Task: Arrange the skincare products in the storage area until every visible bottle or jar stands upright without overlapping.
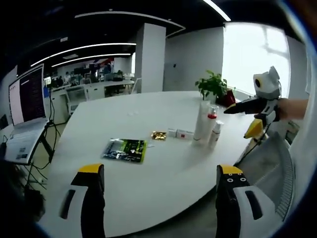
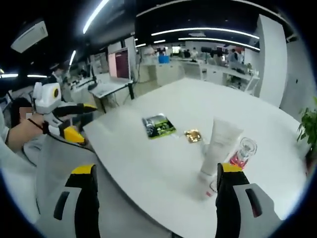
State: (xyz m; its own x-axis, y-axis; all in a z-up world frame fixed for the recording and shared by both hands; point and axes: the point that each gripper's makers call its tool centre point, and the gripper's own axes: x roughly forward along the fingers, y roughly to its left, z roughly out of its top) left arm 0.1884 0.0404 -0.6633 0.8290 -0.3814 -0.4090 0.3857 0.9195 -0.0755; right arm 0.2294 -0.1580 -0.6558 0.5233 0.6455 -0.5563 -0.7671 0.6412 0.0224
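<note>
We are seeing a tall white squeeze tube (image 1: 202, 122) (image 2: 218, 147) standing cap-down near the edge of the round white table (image 1: 148, 163) (image 2: 163, 163). Just beside the tube are standing a clear bottle with a red cap (image 1: 212, 112) (image 2: 242, 152) and a small white bottle (image 1: 215, 134). Further from the tube are lying a small white box (image 1: 184, 134), a crumpled gold wrapper (image 1: 158, 135) (image 2: 192, 135) and a flat green packet (image 1: 125, 149) (image 2: 158, 125). We are holding the left gripper (image 1: 161, 198) (image 2: 77, 121) and the right gripper (image 2: 161, 198) (image 1: 245, 119) off the table's edge, each with jaws spread and gripping nothing. A potted green plant (image 1: 214, 87) is sitting beyond the tube.
</note>
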